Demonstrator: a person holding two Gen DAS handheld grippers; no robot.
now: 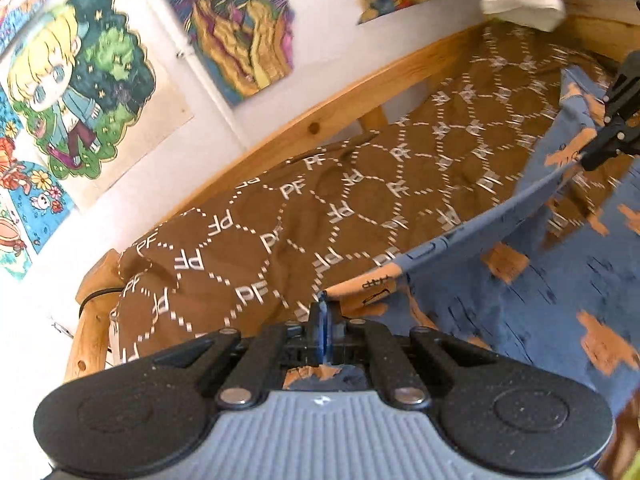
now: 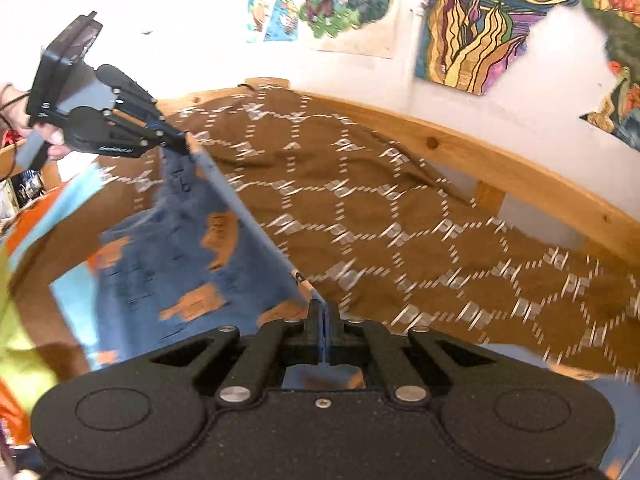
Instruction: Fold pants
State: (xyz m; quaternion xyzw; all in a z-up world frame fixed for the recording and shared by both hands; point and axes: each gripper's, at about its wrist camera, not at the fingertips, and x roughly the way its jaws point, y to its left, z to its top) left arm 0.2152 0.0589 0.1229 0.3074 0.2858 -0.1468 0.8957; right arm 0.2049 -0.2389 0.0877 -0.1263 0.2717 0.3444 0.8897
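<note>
We see the pants (image 1: 500,320) stretched between the left gripper (image 1: 322,304) at six o'clock and the right gripper (image 1: 588,162) at three o'clock, hanging above the bedspread (image 1: 320,208). Behind the bedspread, toward twelve o'clock, runs the bed rail (image 1: 320,124), with the posters (image 1: 80,80) on the wall beyond.

**Two wrist views over the bed**

Each camera sits just behind its own jaws, looking steeply down across the bed (image 1: 280,220) toward the postered wall (image 2: 540,120). The left view faces the bed's far rail from close; the right view does likewise. Both share the brown cover and blue pants (image 2: 168,264).
</note>
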